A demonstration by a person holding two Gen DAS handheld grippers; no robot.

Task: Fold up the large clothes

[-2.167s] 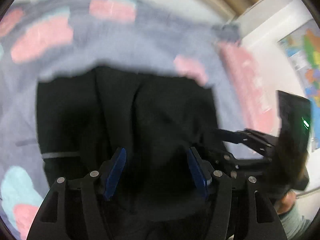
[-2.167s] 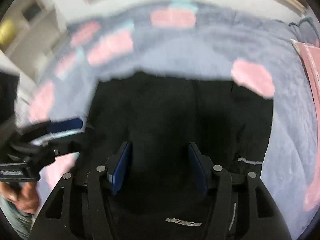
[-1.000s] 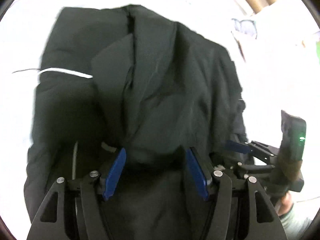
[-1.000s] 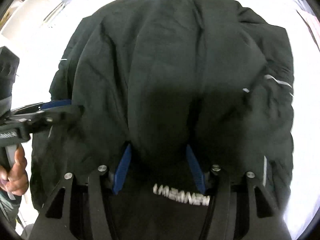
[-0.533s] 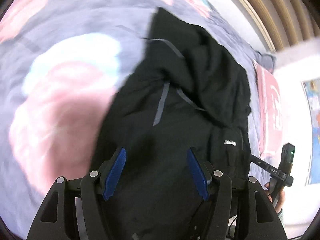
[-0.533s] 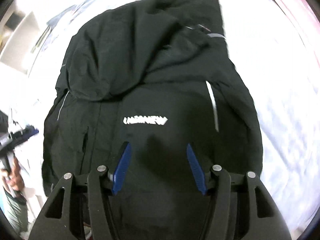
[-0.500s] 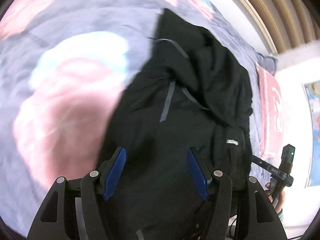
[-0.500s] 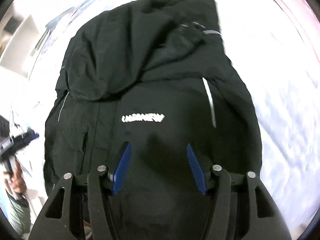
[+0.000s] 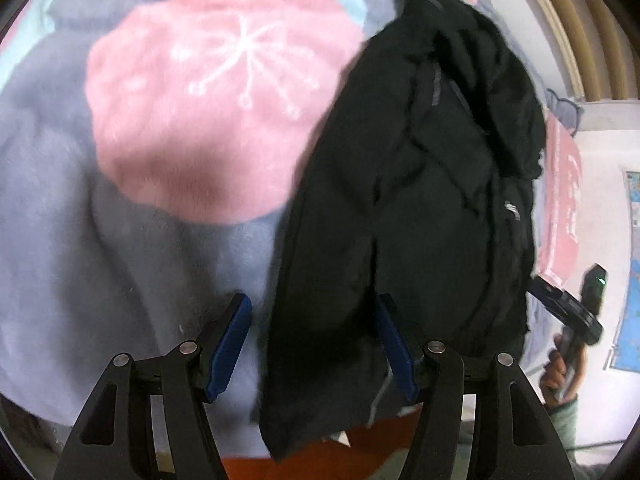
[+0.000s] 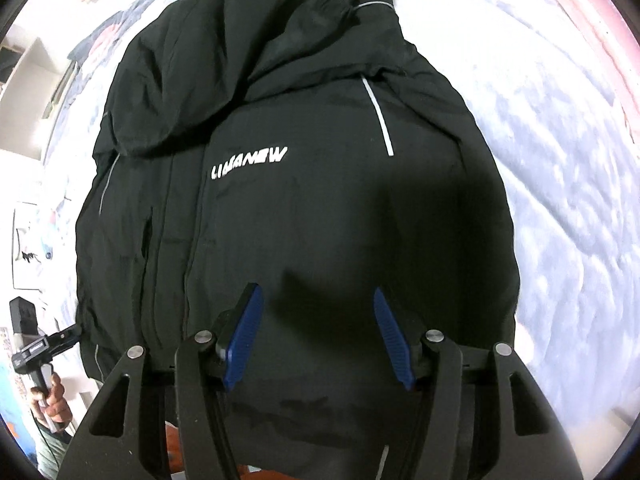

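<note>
A black jacket [image 10: 320, 200] is lying spread on a fluffy grey blanket [image 9: 100, 240] patterned with big pink blotches, and its hem is hanging just over the blanket's near edge. From the right wrist view the jacket is showing a broad, fairly smooth panel with white lettering [image 10: 248, 162] across the chest and a thin white stripe [image 10: 380, 120] slanting down beside it; above the lettering, a sleeve or hood is lying folded over in a rumpled heap, a thin grey cord trailing from its far end. From the left wrist view the jacket [image 9: 420, 208] is looking narrower and more crumpled, with a grey strip near its far end and a seam running down its length, and a large pink blotch [image 9: 216, 96] of the blanket is sitting just beside its edge. The left gripper [image 9: 314, 340] is hovering with its blue pads spread wide over the jacket's near edge, clamping nothing. The right gripper [image 10: 318, 336] is likewise standing wide apart above the jacket's lower panel, holding nothing.
</note>
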